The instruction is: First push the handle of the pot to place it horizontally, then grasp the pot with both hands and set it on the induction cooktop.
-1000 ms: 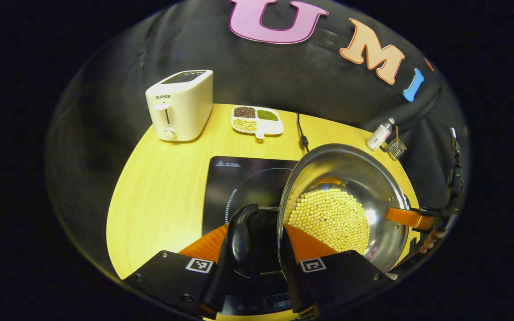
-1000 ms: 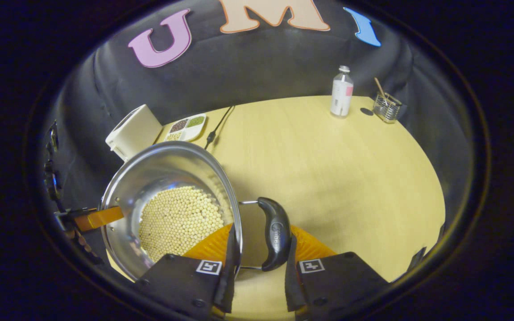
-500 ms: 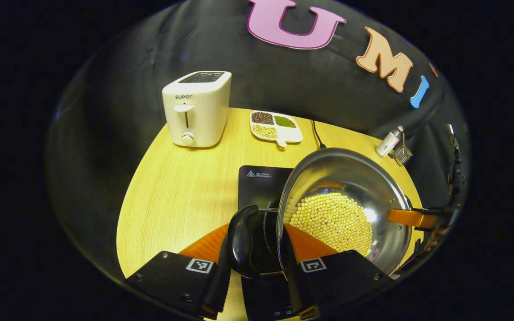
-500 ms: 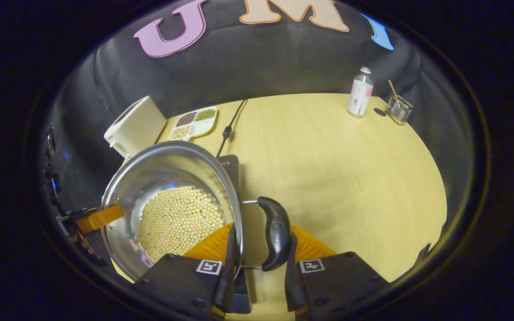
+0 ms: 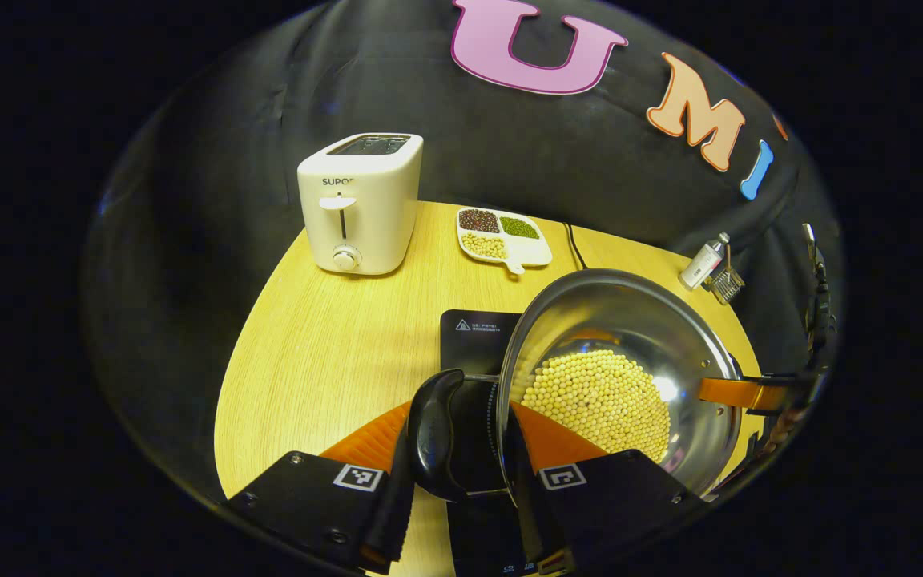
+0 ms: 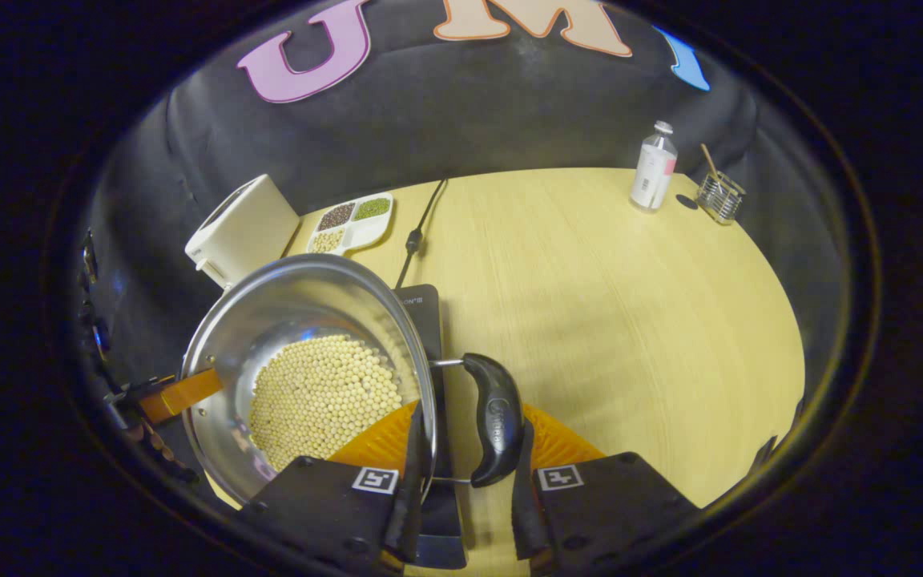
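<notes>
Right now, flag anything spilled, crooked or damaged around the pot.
Nothing stands out. The pot hangs level between both grippers, beans all inside, above the cooktop. Toaster and bottle stand upright.

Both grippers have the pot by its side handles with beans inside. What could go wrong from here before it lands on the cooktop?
1. The pot holds loose soybeans; any tilt between the left gripper and right gripper could spill them.
2. Each grip rests on a narrow black handle, so it might slip or pivot.
3. The induction cooktop is largely hidden beneath the pot, so it may land off-centre.
</notes>
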Motion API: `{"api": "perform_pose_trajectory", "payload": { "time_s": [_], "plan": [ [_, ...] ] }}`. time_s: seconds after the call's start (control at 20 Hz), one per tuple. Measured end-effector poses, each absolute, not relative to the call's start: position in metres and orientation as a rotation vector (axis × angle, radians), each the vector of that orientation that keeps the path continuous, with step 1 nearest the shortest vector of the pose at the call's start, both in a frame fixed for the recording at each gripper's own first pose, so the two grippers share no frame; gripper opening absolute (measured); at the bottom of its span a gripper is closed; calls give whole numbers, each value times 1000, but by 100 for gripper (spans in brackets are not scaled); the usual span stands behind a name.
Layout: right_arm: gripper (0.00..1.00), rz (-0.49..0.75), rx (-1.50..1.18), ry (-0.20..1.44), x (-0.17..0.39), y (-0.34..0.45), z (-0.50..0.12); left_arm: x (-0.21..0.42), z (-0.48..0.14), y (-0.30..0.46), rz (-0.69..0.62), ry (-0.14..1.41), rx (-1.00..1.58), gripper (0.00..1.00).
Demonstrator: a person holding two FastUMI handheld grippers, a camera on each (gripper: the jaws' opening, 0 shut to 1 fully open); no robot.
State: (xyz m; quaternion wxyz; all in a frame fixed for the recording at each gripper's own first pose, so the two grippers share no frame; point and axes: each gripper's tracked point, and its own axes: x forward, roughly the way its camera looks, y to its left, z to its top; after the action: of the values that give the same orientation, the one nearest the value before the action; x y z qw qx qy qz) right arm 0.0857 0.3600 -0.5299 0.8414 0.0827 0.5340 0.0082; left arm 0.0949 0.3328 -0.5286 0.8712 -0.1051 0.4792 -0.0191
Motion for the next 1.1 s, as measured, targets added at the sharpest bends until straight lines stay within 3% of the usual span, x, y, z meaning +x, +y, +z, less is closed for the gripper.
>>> {"api": "perform_pose_trajectory", "payload": {
  "time_s": [0.05, 0.15, 0.2, 0.25, 0.3, 0.35, 0.4, 0.5, 0.65, 0.8, 0.9, 0.95, 1.1],
  "plan": [
    [55, 18, 174, 1128, 85, 361, -533, 95, -530, 333, -37, 1004, -220, 58],
    [47, 20, 166, 1123, 85, 359, -533, 93, -530, 330, -31, 1012, -237, 60],
    [50, 20, 161, 1119, 87, 359, -532, 89, -529, 329, -22, 1015, -247, 63],
    [59, 15, 156, 1116, 85, 359, -534, 90, -528, 328, -13, 1008, -255, 65],
    [61, 9, 154, 1113, 85, 358, -532, 90, -526, 328, -8, 1004, -253, 79],
    [60, 6, 154, 1107, 85, 356, -529, 89, -523, 327, -11, 994, -248, 76],
    [64, 8, 159, 1102, 86, 356, -527, 92, -517, 326, -18, 973, -236, 87],
    [69, 2, 168, 1091, 87, 351, -523, 99, -507, 329, -20, 933, -184, 84],
    [90, 1, 181, 1059, 91, 344, -513, 106, -490, 332, -9, 890, -83, 86],
    [91, 4, 192, 1010, 95, 333, -498, 111, -468, 331, 14, 835, -24, 90],
    [98, 9, 197, 974, 96, 322, -487, 113, -449, 325, 26, 788, 1, 90],
    [94, 8, 199, 957, 97, 315, -480, 113, -441, 323, 32, 762, 20, 90],
    [97, 20, 222, 914, 99, 291, -463, 115, -409, 310, 53, 704, 75, 92]
  ]
}}
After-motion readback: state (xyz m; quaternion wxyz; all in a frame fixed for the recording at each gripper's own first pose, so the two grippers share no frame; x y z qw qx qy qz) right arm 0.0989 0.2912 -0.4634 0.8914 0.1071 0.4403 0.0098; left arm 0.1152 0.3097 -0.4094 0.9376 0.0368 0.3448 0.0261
